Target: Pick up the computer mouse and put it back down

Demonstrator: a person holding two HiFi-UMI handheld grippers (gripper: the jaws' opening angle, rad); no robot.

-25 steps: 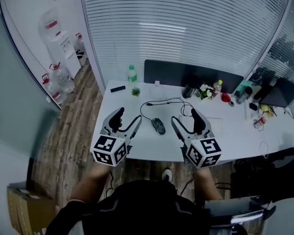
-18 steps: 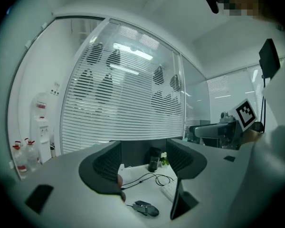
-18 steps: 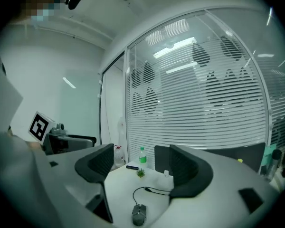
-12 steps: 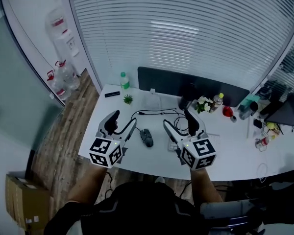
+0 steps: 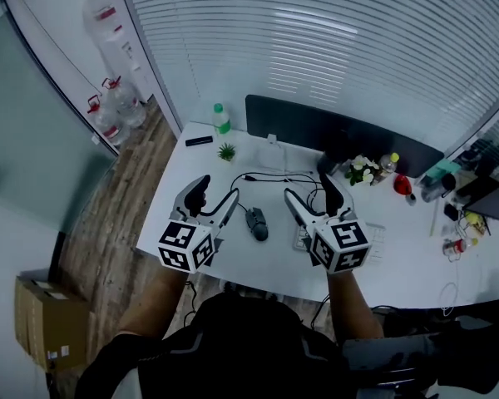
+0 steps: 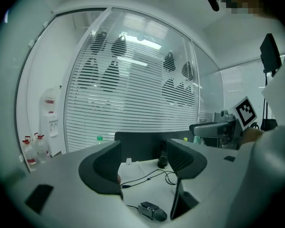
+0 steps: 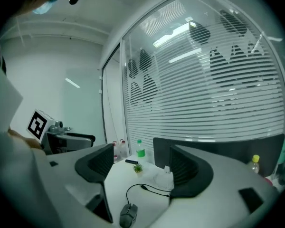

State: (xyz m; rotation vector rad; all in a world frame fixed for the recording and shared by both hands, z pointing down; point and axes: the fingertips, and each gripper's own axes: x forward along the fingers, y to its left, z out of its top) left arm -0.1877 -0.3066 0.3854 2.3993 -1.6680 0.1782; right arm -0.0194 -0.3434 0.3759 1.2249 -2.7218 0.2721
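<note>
A dark grey wired computer mouse (image 5: 256, 223) lies on the white desk (image 5: 258, 260), its black cable (image 5: 270, 175) looping toward the back. It also shows low in the left gripper view as the mouse (image 6: 152, 211) and in the right gripper view as the mouse (image 7: 128, 215). My left gripper (image 5: 216, 199) hovers open to the left of it, above the desk. My right gripper (image 5: 312, 191) hovers open to its right. Nothing sits between either pair of jaws.
A black partition (image 5: 341, 131) runs along the desk's back edge. A green-capped bottle (image 5: 221, 118), a small plant (image 5: 227, 151) and a black remote (image 5: 199, 140) stand at the back left. Flowers (image 5: 364, 171), bottles and clutter crowd the right. Water jugs (image 5: 108, 110) stand on the floor.
The head view has shifted, so the desk and mouse sit slightly differently in frame. Both grippers stay open on either side of the mouse, which lies where it was.
</note>
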